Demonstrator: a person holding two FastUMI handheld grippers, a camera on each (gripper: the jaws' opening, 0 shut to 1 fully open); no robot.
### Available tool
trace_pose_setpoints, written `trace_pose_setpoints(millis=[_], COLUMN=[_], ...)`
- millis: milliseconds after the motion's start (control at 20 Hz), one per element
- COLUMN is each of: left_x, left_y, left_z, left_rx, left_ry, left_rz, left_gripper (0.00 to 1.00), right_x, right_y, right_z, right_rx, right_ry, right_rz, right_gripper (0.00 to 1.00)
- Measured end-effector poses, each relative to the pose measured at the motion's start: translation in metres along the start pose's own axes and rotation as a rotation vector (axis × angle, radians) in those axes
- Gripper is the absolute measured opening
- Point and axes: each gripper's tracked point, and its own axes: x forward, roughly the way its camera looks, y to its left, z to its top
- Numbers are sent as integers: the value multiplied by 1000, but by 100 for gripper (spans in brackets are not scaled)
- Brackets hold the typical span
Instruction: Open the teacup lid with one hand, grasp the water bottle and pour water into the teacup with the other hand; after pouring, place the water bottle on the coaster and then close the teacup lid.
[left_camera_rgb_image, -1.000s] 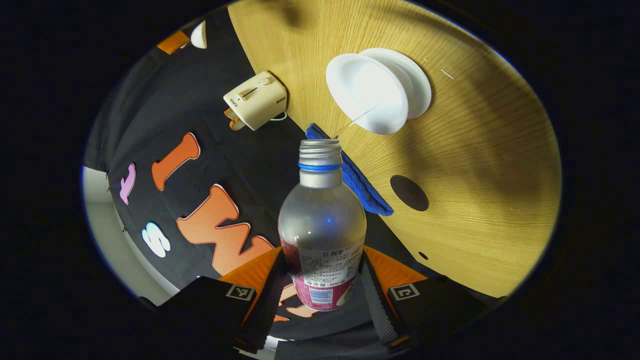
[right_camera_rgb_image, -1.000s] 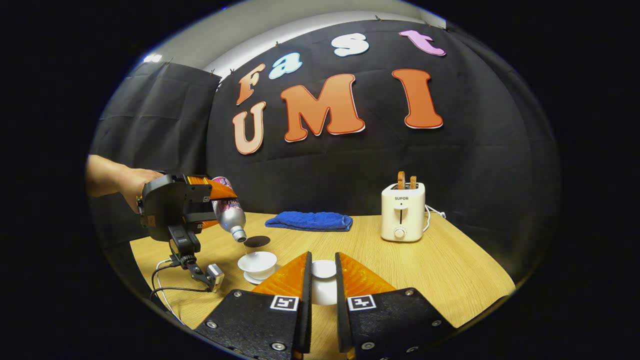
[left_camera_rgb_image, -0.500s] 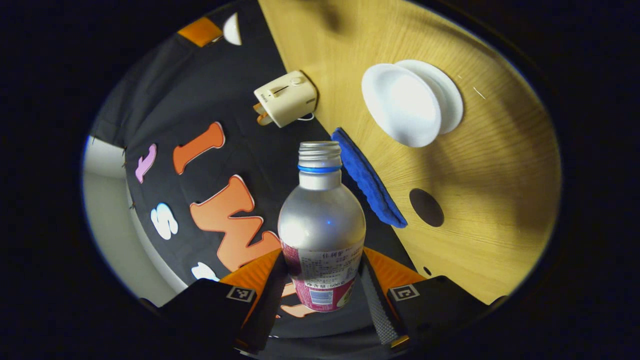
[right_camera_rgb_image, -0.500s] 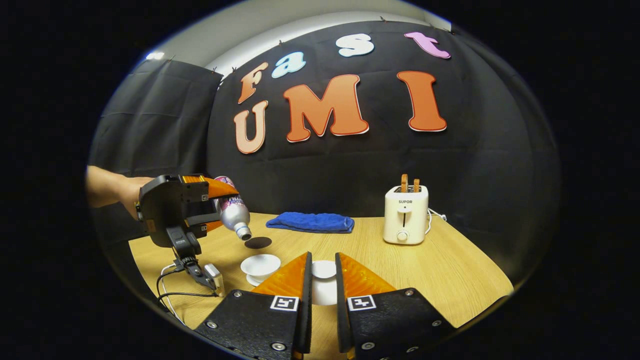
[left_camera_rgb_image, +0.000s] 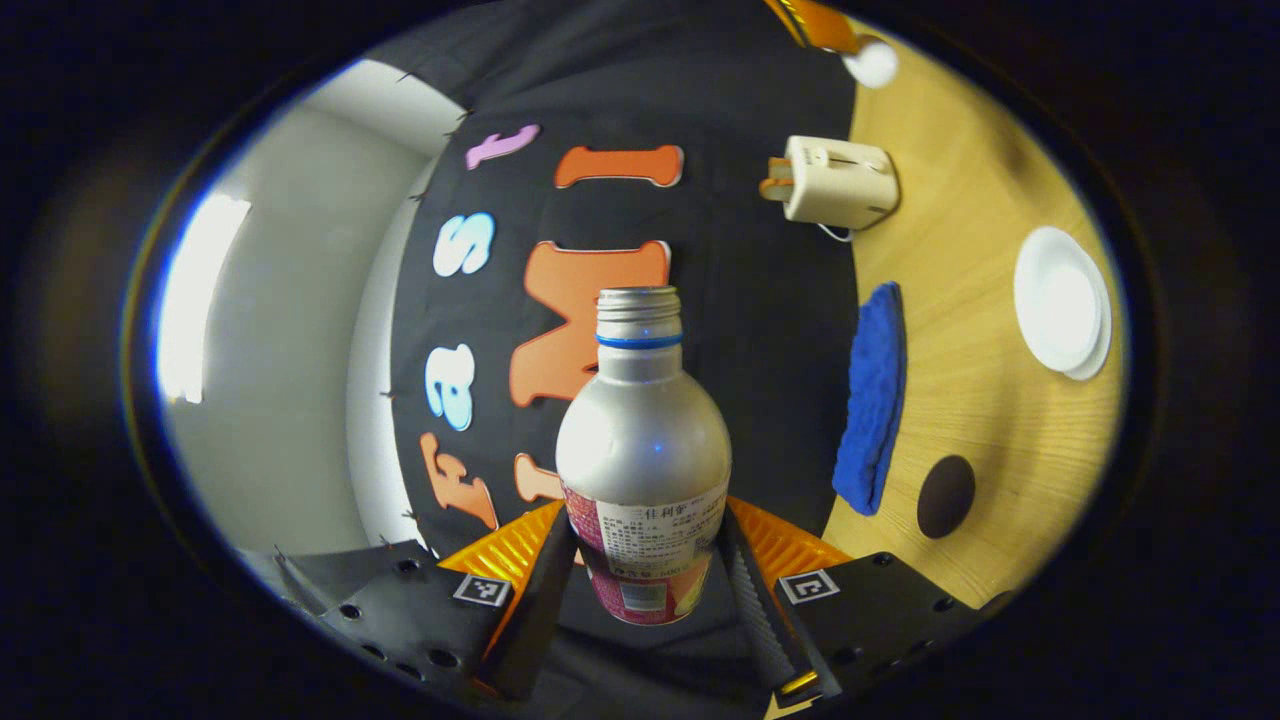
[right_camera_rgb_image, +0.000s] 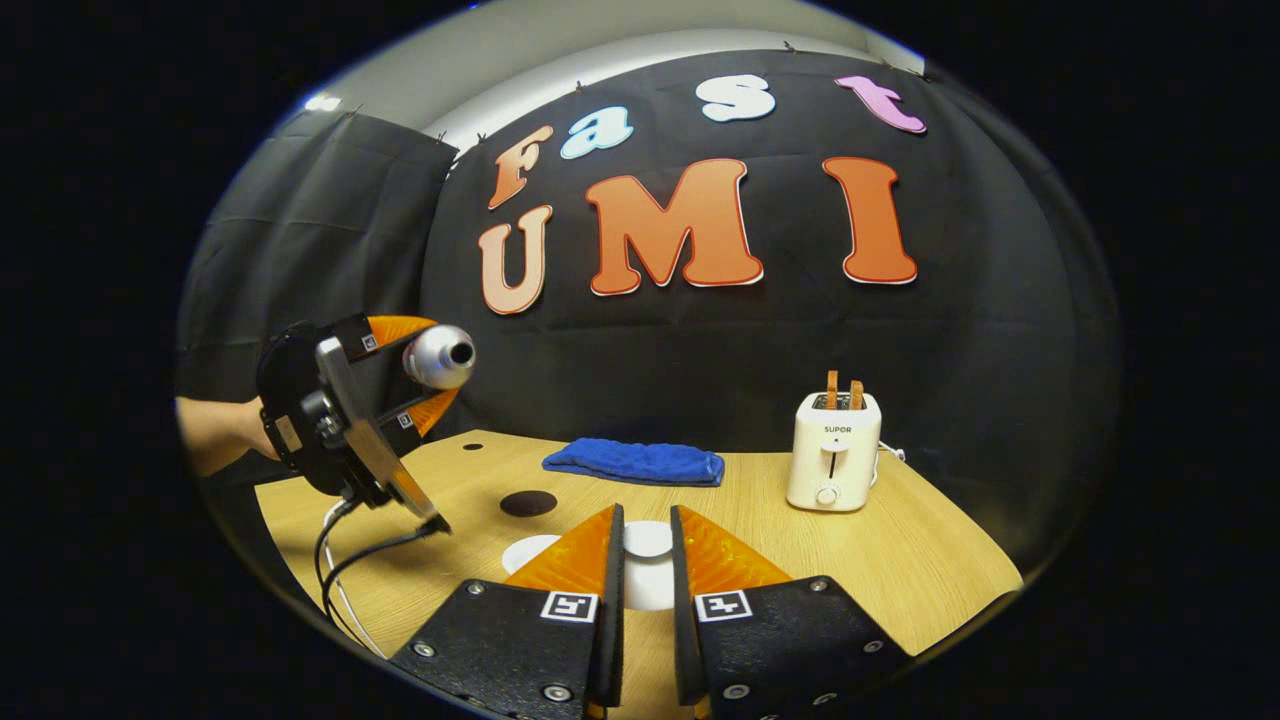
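My left gripper (left_camera_rgb_image: 645, 530) is shut on the lower body of a silver water bottle (left_camera_rgb_image: 642, 430), whose uncapped mouth points away from me. In the right gripper view this gripper (right_camera_rgb_image: 425, 365) holds the bottle (right_camera_rgb_image: 438, 357) roughly level, high above the table's left side. The white teacup (left_camera_rgb_image: 1058, 298) stands uncovered on its saucer, partly hidden behind my right finger in the right gripper view (right_camera_rgb_image: 528, 549). A dark round coaster (right_camera_rgb_image: 528, 503) lies beyond the cup. My right gripper (right_camera_rgb_image: 646, 515) is shut on the white teacup lid (right_camera_rgb_image: 648, 541), held above the table.
A folded blue cloth (right_camera_rgb_image: 635, 462) lies at the back of the wooden table (right_camera_rgb_image: 900, 560). A cream toaster (right_camera_rgb_image: 833, 450) stands at the back right. A cable (right_camera_rgb_image: 345, 565) trails from the left gripper over the table's left edge.
The left gripper has lifted away from the teacup and tipped the bottle back from pouring to about level; the water stream has stopped. The right gripper still holds the lid in place.
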Motion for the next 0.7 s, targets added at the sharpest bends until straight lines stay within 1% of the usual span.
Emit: trace_pose_setpoints(millis=[50,100,150,200,250,300,350,400,450,500,600,650,700], left_x=[-1,-1,-1,0,-1,0,-2,-4,-5,-5,-4,0,2], left_y=[10,25,41,55,68,78,89,99,106,108,104,100,96], left_z=[-3,-6,-11,-16,-21,-24,-26,-29,-35,-39,-48,-51,-55], left_rx=[-67,-144,-230,-320,-411,-489,-558,-623,-697,-764,-910,-973,-1031], left_ry=[3,7,18,28,35,31,24,23,24,29,47,57,74], left_rz=[28,64,99,136,163,188,226,254,272,281,272,251,239], left_gripper=[82,77,77,81,77,77,81,77,81,81,81,77,82], right_x=[2,4,4,5,6,8,10,11,12,13,15,16,18], right_y=[5,9,14,17,22,26,27,29,32,35,38,40,41], right_z=[1,3,6,8,11,15,18,18,19,19,22,25,26], right_rx=[-8,-19,-30,-40,-48,-53,-62,-69,-73,-76,-77,-77,-76], right_ry=[5,8,7,1,-4,-11,-17,-18,-16,-14,-18,-20,-22], right_rz=[2,4,7,10,16,15,9,10,12,15,19,22,24], right_gripper=[21,21,21,22,22,22,22,21,22,22,22,22,22])
